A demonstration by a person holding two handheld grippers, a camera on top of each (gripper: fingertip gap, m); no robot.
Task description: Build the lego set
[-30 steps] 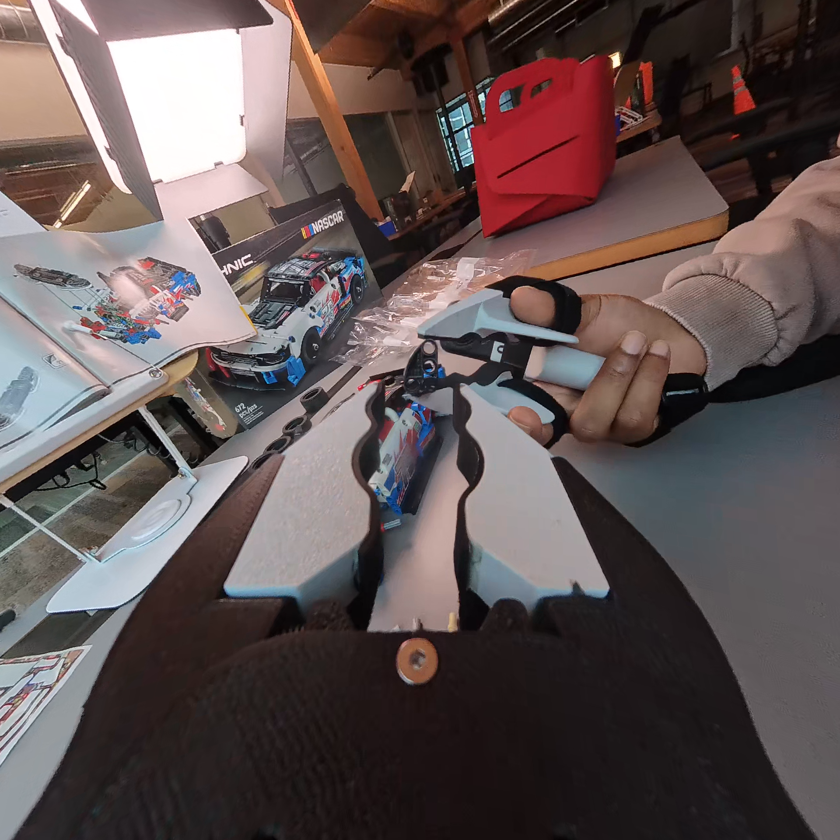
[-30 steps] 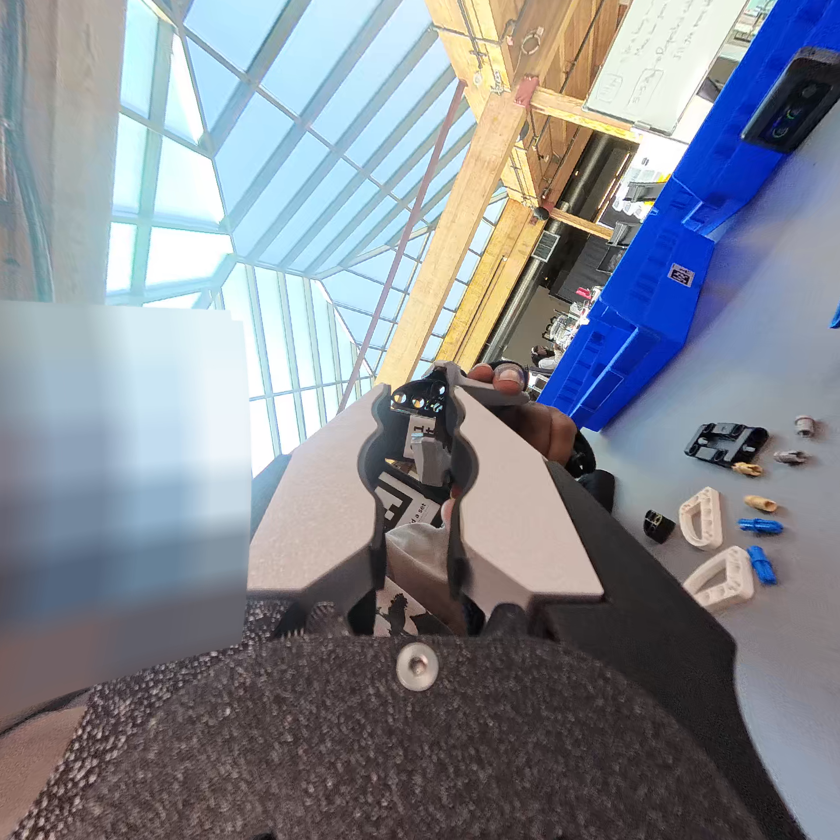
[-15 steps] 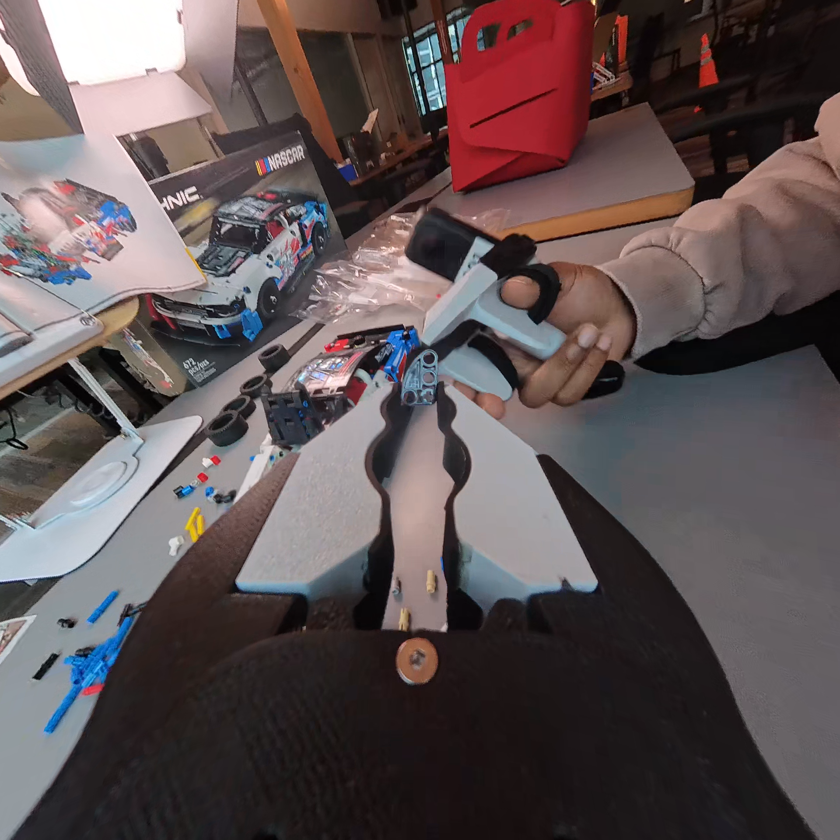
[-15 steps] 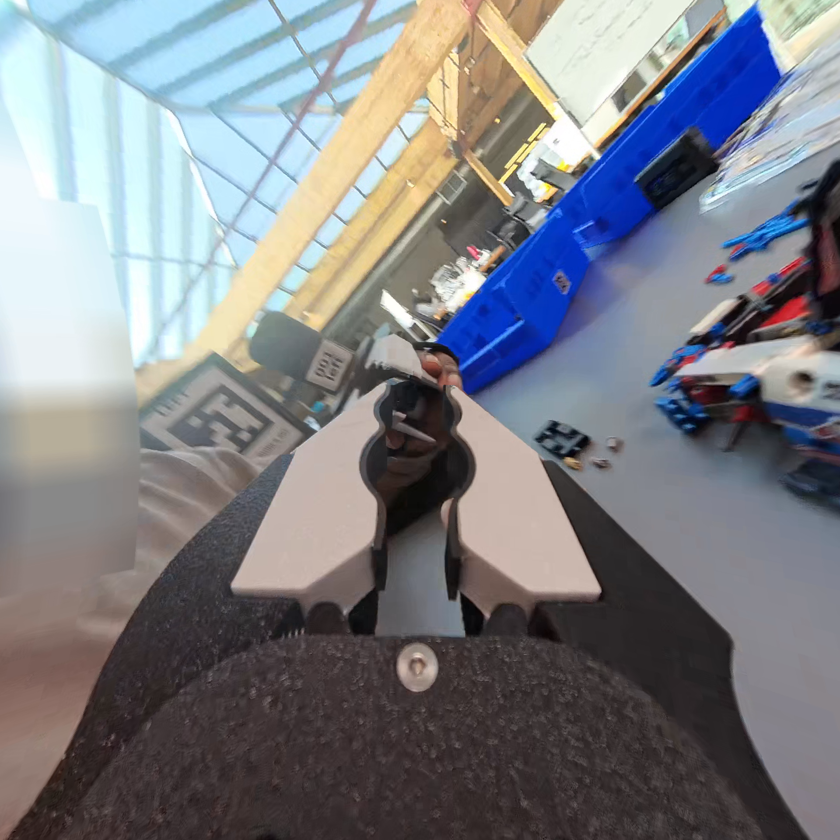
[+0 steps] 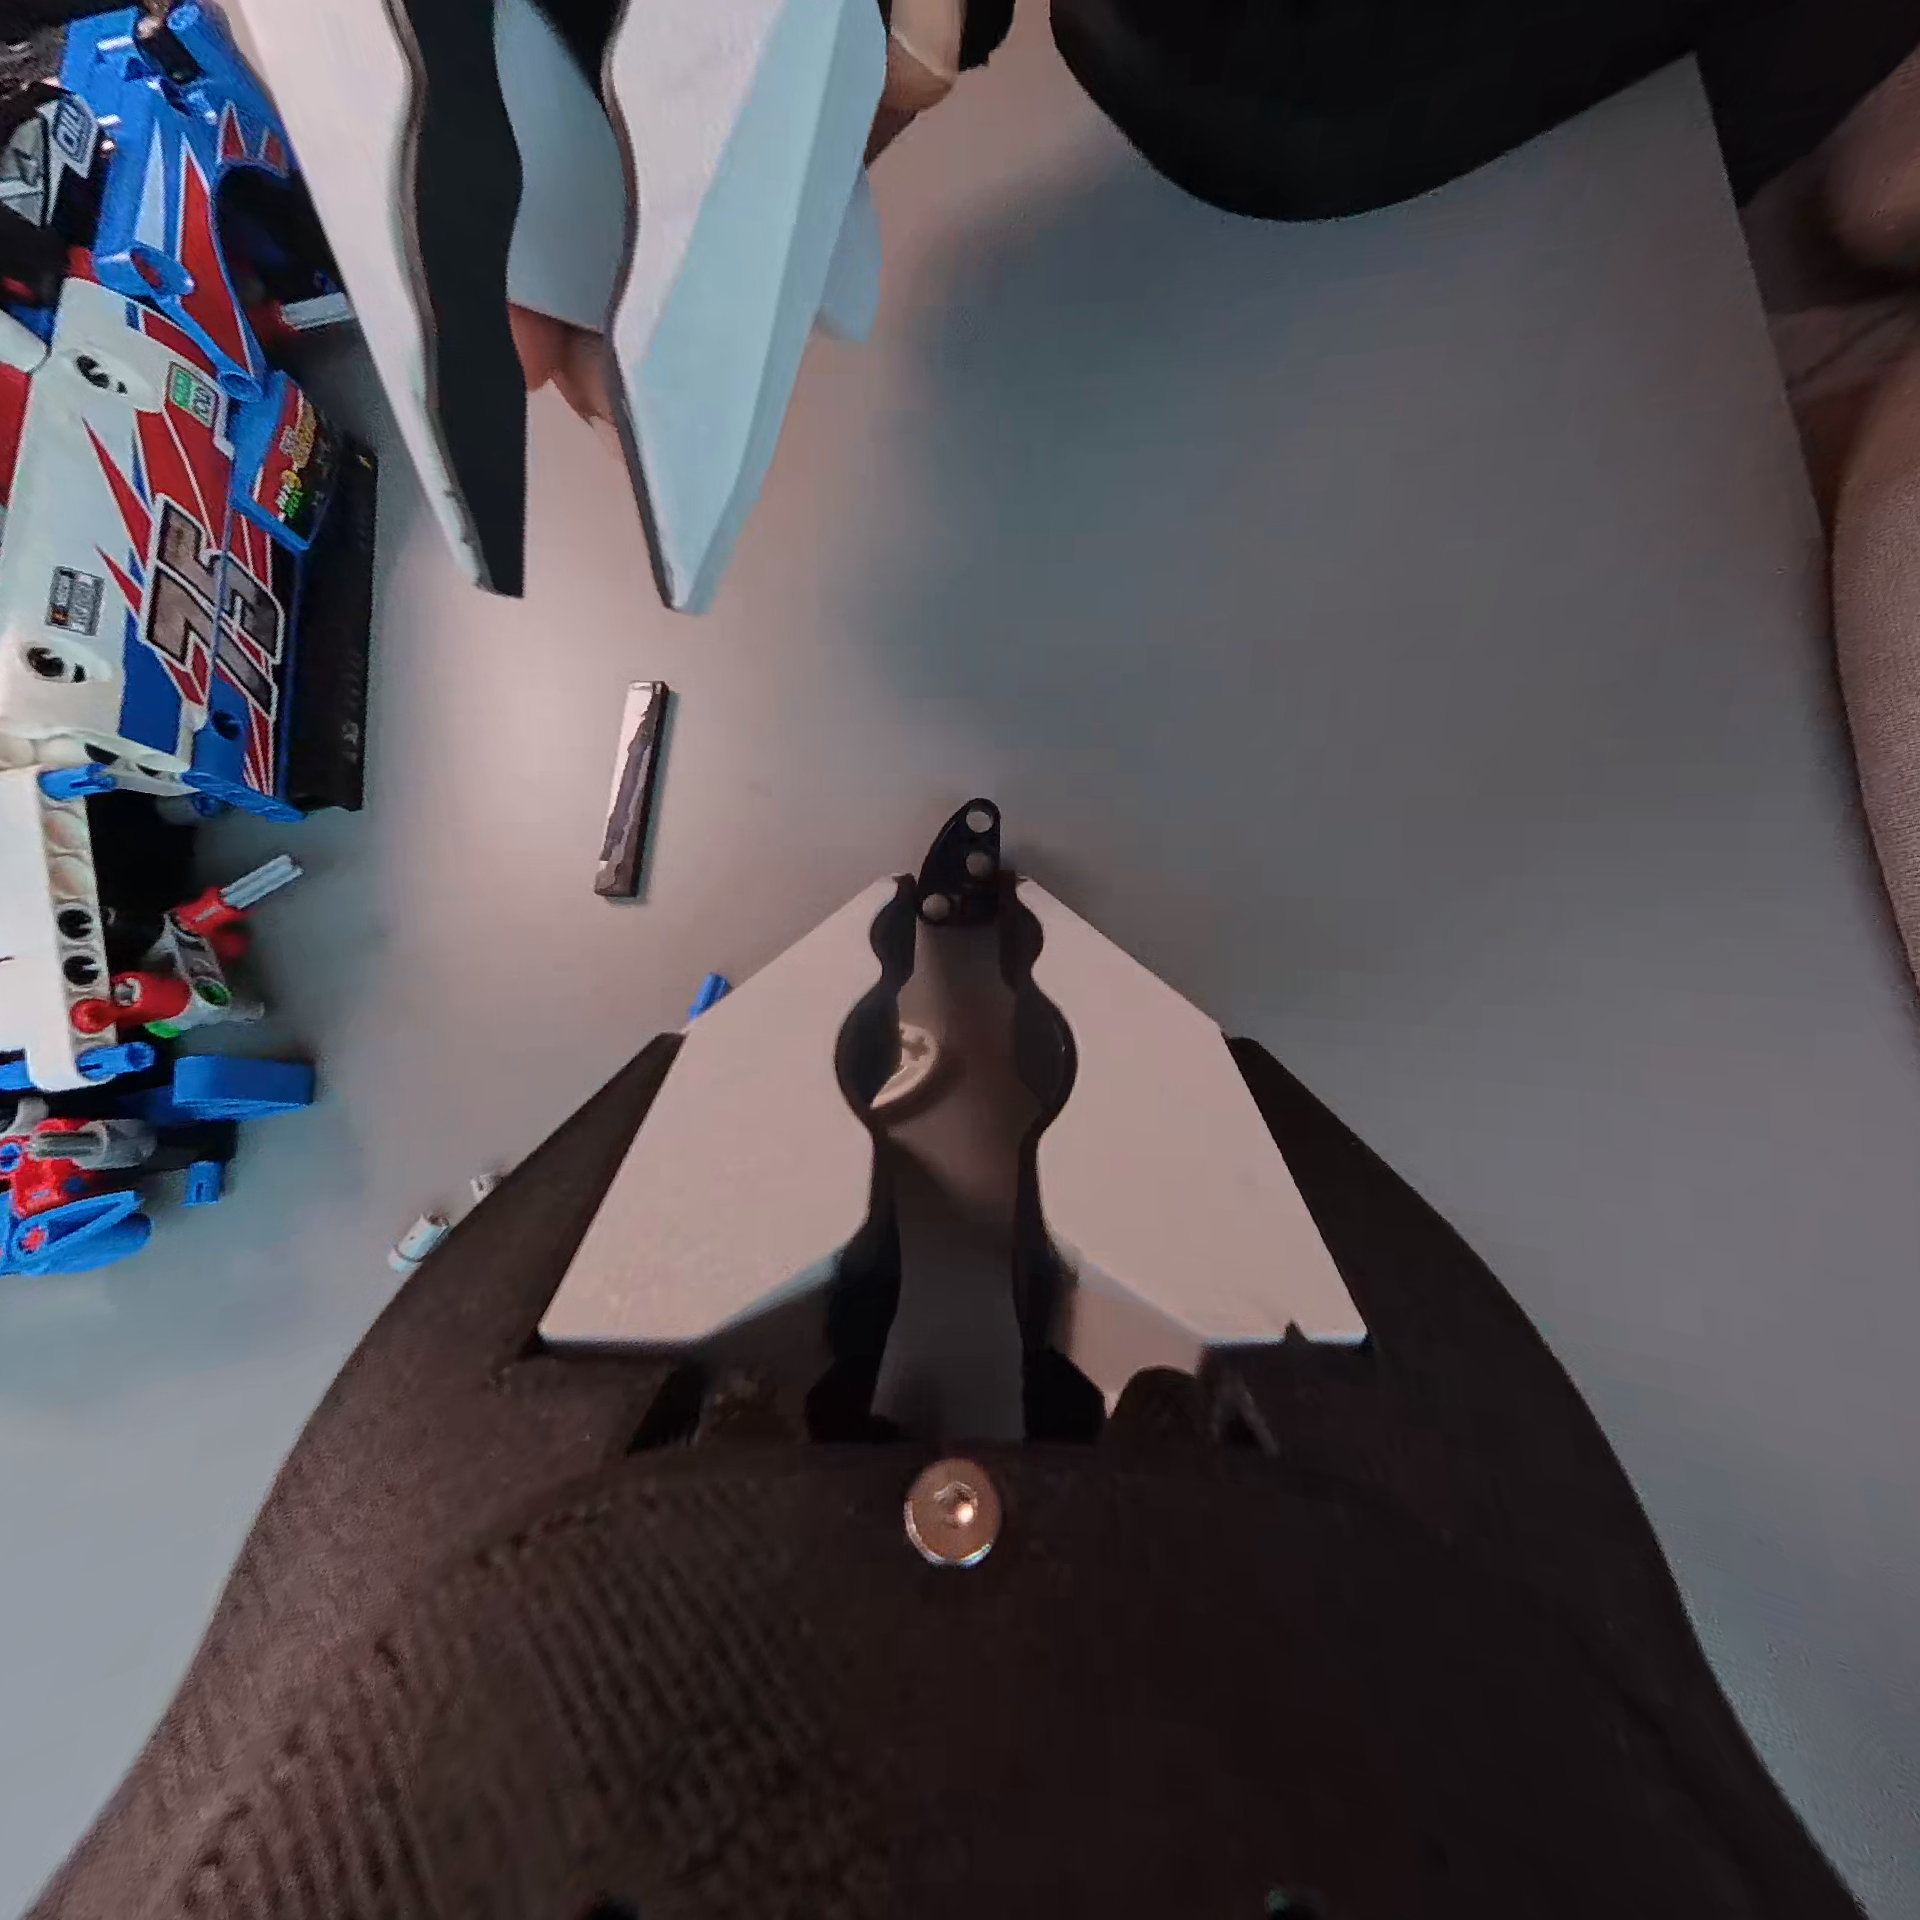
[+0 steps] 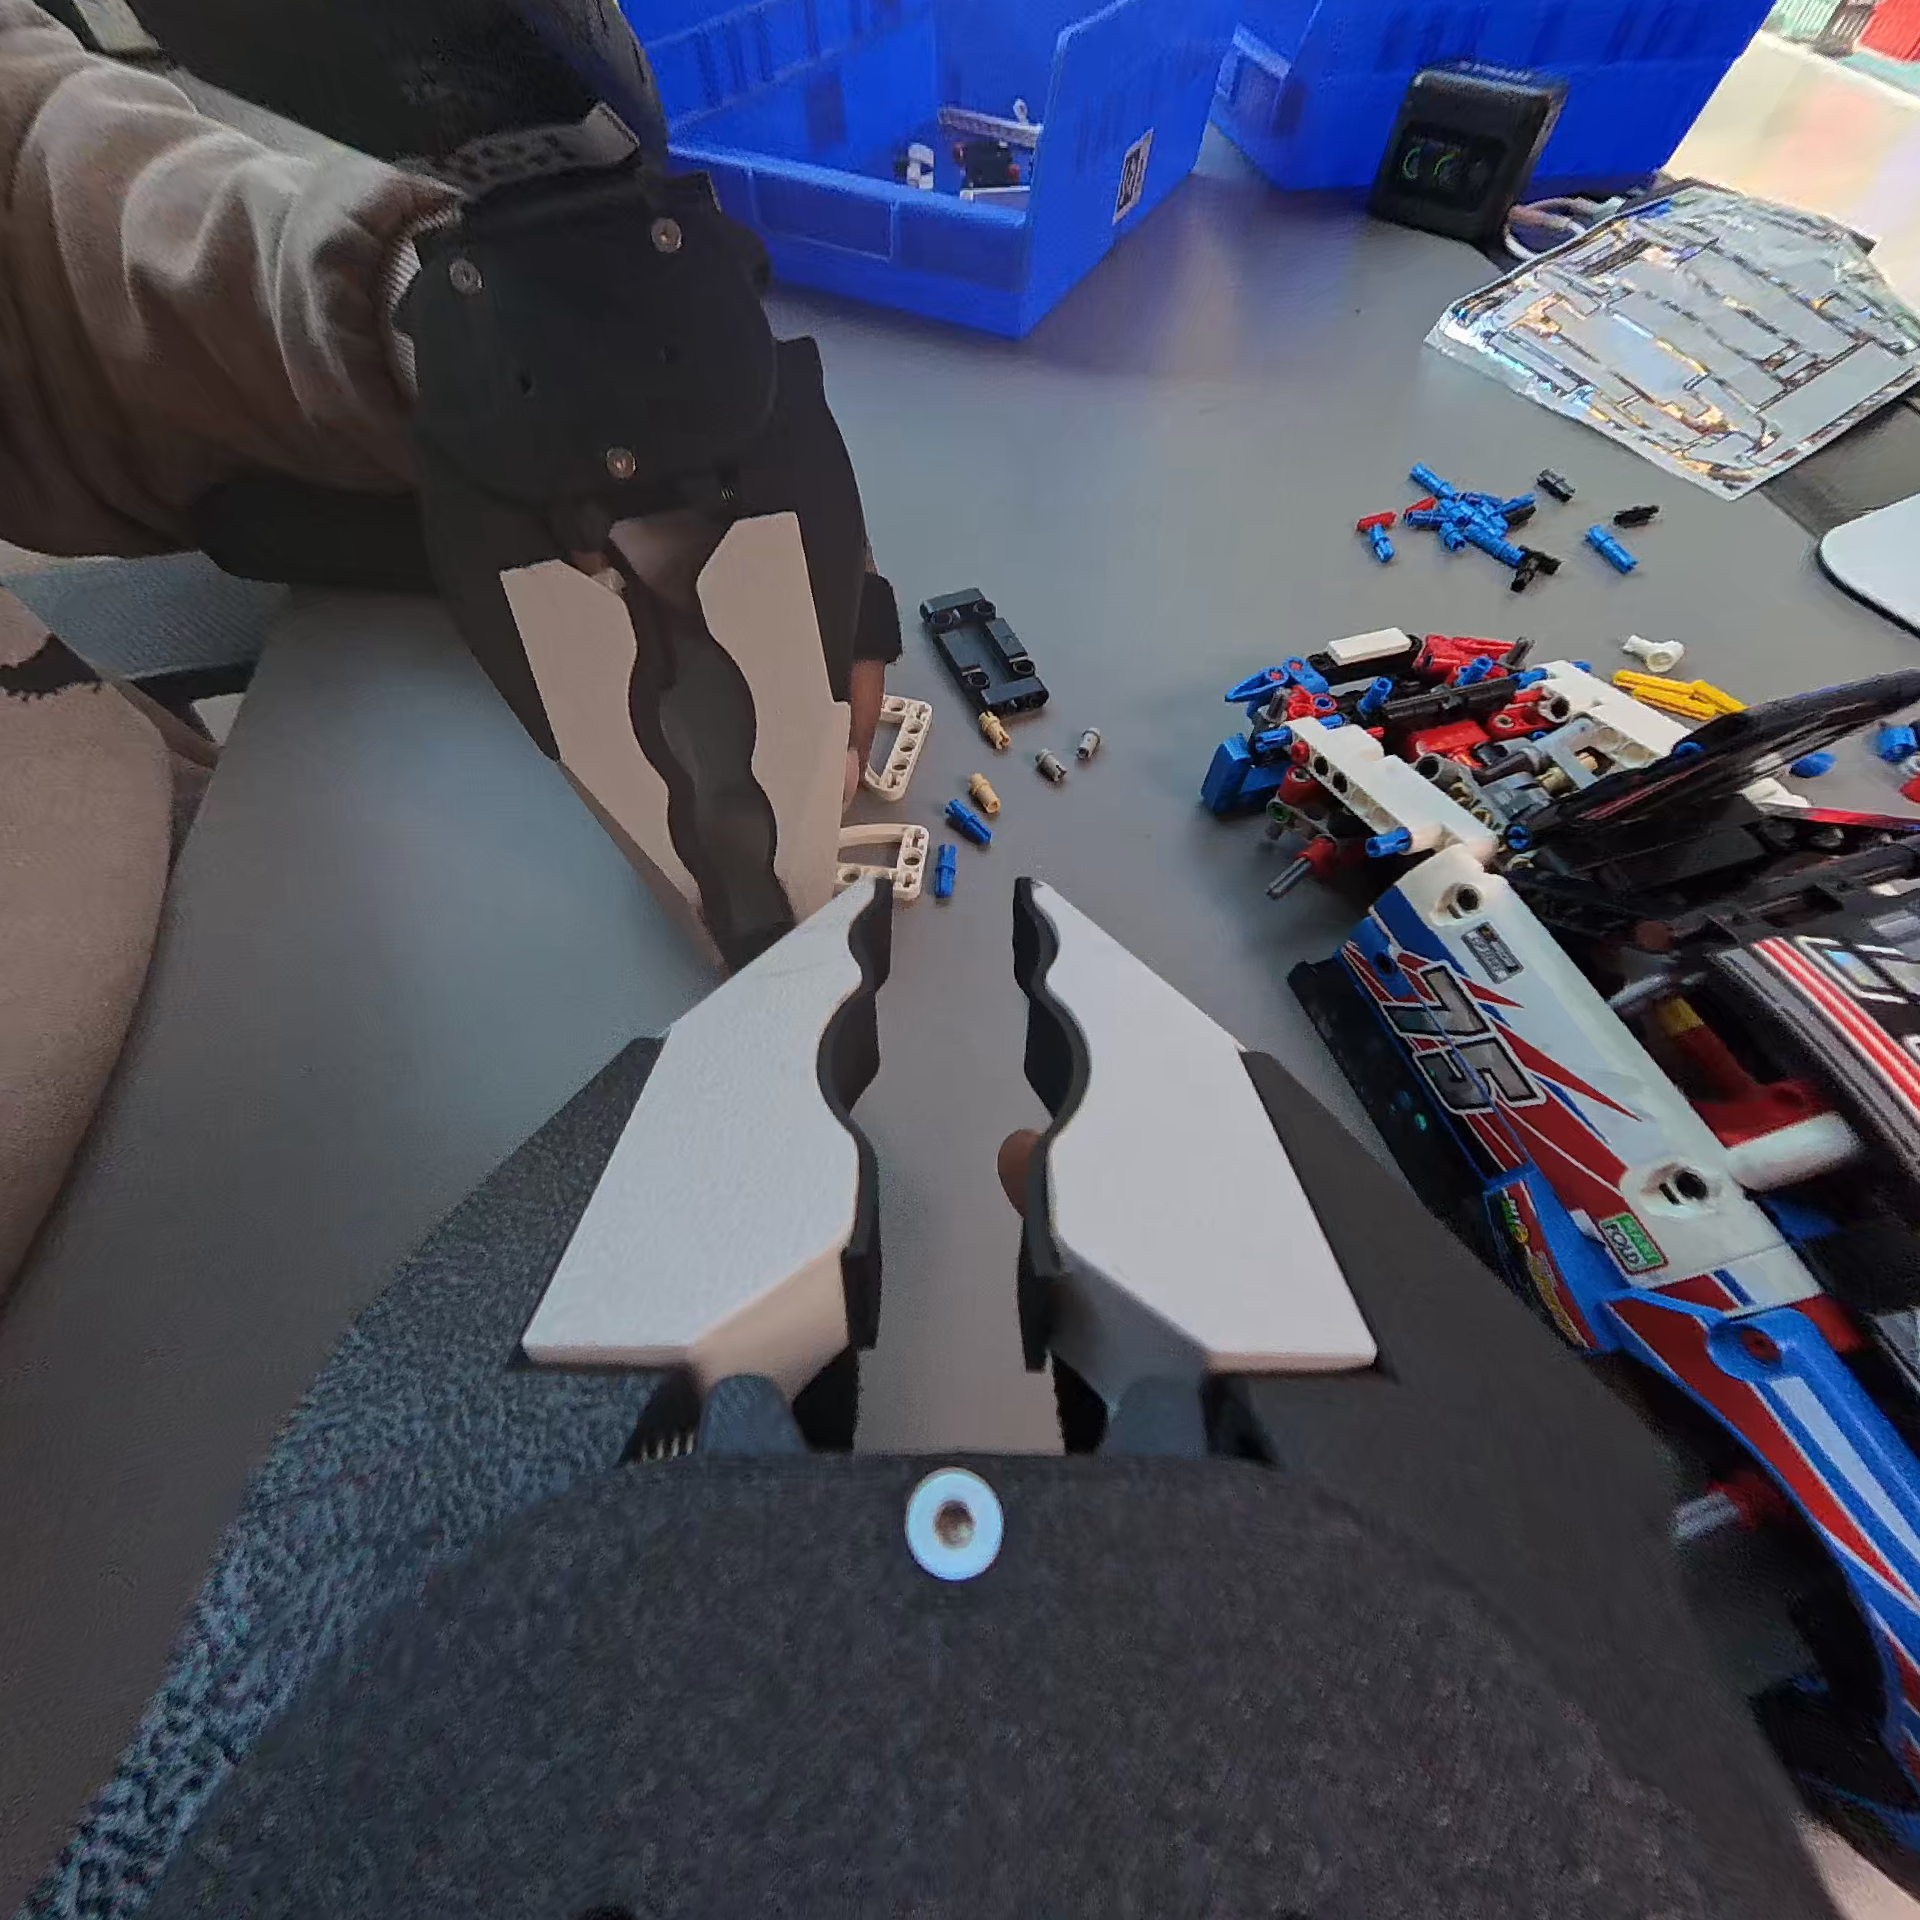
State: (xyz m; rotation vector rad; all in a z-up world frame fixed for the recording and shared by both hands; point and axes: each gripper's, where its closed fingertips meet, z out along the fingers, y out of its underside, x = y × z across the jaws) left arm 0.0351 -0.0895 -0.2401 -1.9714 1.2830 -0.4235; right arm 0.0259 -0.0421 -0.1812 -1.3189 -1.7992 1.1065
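- Grey table (image 6: 436,1039) carries everything: the half-built lego car (image 6: 1621,1049) lies at the right of the right wrist view, at the left edge of the left wrist view (image 5: 156,582).
- Two blue bins (image 6: 935,156) stand at the far edge, a foil sheet (image 6: 1683,343) to their right, a small black device (image 6: 1465,151) between them.
- Right gripper (image 6: 951,904) points down and forward over bare table, jaws spread apart and holding nothing; in the left wrist view it hangs fingertips-down (image 5: 587,592) just beside the car.
- Left gripper (image 5: 961,888) tilts steeply toward the table, a beige sleeve (image 6: 187,291) behind it; its jaws are clenched on a black lego beam (image 5: 966,857) with three holes showing, which sticks out past the tips.
- One dark flat strip (image 5: 632,790) lies on the table between the two grippers.
- Two white frame pieces (image 6: 896,732) lie beside the left gripper, near one black plate piece (image 6: 982,649).
- Loose blue pins (image 6: 1475,520) are scattered near the foil sheet; too small to count.
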